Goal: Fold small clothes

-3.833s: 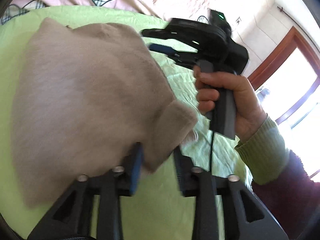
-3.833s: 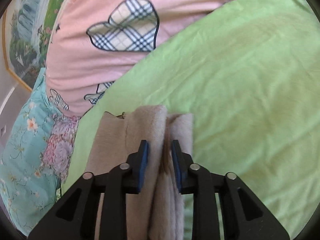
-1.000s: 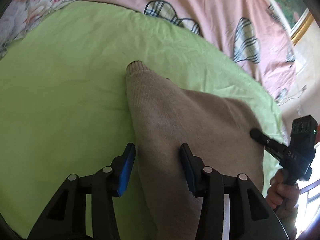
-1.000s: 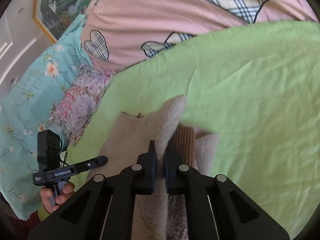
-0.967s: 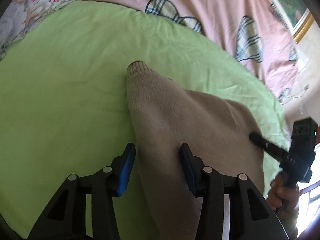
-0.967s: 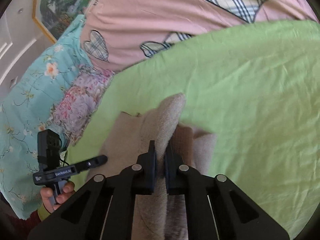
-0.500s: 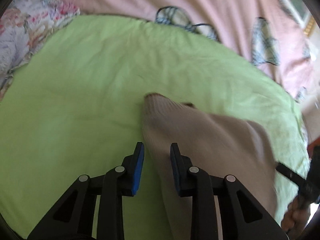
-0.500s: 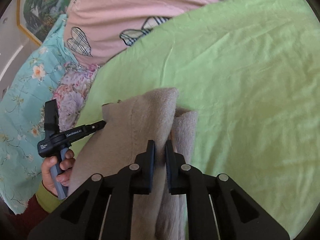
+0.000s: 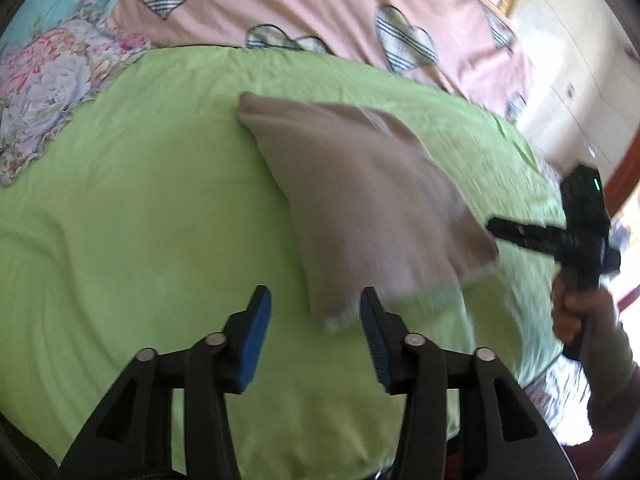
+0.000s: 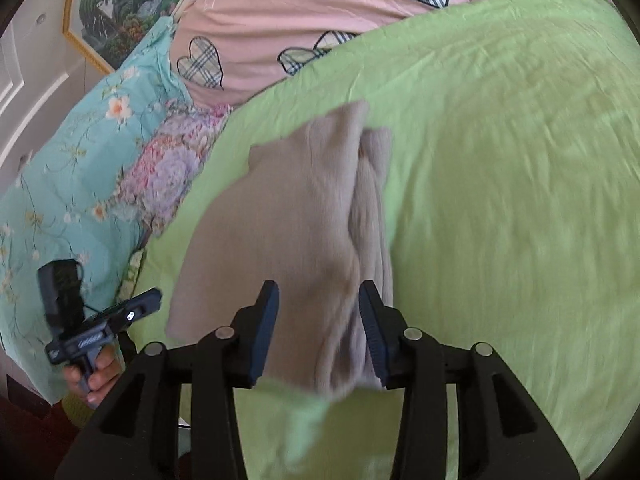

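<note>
Both sets of my jaws are opening, about half spread, and neither pad presses on cloth: the left gripper (image 9: pixel 316 320) has only the near corner of the folded beige garment (image 9: pixel 360 200) between its fingers, while the right gripper (image 10: pixel 318 324) straddles the garment's near end, the cloth loose between them. The garment lies on the green sheet (image 9: pixel 120 200), roughly mid-sheet, with the pink heart-print bedding (image 9: pixel 320 8) beyond it. My worry is that an opening pad could snag the knit and drag a layer as I withdraw, undoing the fold; the right edge already shows uneven layers. I can read no lettering anywhere; the marking on the left gripper's body is too blurred.
</note>
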Tool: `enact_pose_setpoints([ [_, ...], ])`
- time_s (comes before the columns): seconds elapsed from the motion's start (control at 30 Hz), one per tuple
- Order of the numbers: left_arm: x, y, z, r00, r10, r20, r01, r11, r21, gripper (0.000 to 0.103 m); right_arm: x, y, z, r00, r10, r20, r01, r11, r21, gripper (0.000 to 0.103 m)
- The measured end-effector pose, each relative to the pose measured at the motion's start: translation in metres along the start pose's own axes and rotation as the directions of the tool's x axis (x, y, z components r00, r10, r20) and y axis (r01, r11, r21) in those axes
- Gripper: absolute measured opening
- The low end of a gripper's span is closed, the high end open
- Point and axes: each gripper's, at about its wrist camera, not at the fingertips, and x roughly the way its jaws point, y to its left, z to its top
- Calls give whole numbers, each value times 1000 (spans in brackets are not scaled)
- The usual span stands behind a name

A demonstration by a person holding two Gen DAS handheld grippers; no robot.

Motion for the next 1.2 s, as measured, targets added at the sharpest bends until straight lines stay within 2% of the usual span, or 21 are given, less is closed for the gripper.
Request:
enact_pose_setpoints([
  [0.1,12,-13,-13,996,90,-1,-90,995,40,50,6,1,-9,1000,1,-22,-1,1000,3,43],
  [0.17,23,-19,-14,992,125,9,-125,990,65,50,12,3,-12,1000,-4,-30,4,1000,0,43],
  [0.27,40,-19,-12,989,150,3,-150,987,49,47,18,5,-16,999,-11,-35,11,1000,-9,43],
  [0.33,49,-15,-11,988,157,-1,-156,988,16,36,20,6,-18,999,-5,-34,5,1000,-7,43],
  [0.37,51,-13,-10,991,135,-7,-135,991,-6,22,23,6,-18,999,-1,-37,0,1000,-5,41],
  [0.4,51,-11,-8,993,117,-7,-117,993,-26,14,25,8,-18,999,-3,-46,2,1000,-10,29],
  [0.43,47,-11,-7,993,116,6,-115,992,-54,14,29,9,-18,998,-12,-63,11,1000,-22,7],
  [0.47,44,-11,-6,993,118,23,-117,991,-65,13,29,14,-15,997,-28,-73,25,999,-42,6],
  [0.53,39,-12,-5,990,136,39,-132,987,-86,11,16,23,-9,999,-22,-32,19,997,-77,6],
  [0.6,44,-11,-7,988,153,2,-152,983,-107,9,-9,35,3,999,-23,41,29,991,-133,6],
  [0.63,51,-10,-9,987,160,-30,-162,980,-117,9,-12,36,6,998,-41,45,47,988,-150,6],
  [0.77,62,-11,-15,982,164,-91,-174,976,-127,8,5,12,0,983,-181,-18,175,967,-186,6],
  [0.83,62,-11,-15,981,166,-100,-178,977,-119,8,22,-3,-13,976,-203,-76,188,968,-167,6],
  [0.93,63,-6,-17,982,148,-120,-164,977,-137,8,27,-11,-21,975,-214,-64,201,965,-166,5],
  [1.1,64,-3,-15,983,124,-132,-142,980,-142,9,27,-16,-16,976,-209,-58,201,972,-121,6],
  [1.17,58,-1,-16,987,90,-137,-108,985,-132,9,27,-23,-16,979,-195,-62,190,978,-82,12],
  [1.2,52,2,-18,988,67,-138,-86,987,-136,9,24,-24,-16,979,-194,-62,190,979,-71,22],
])
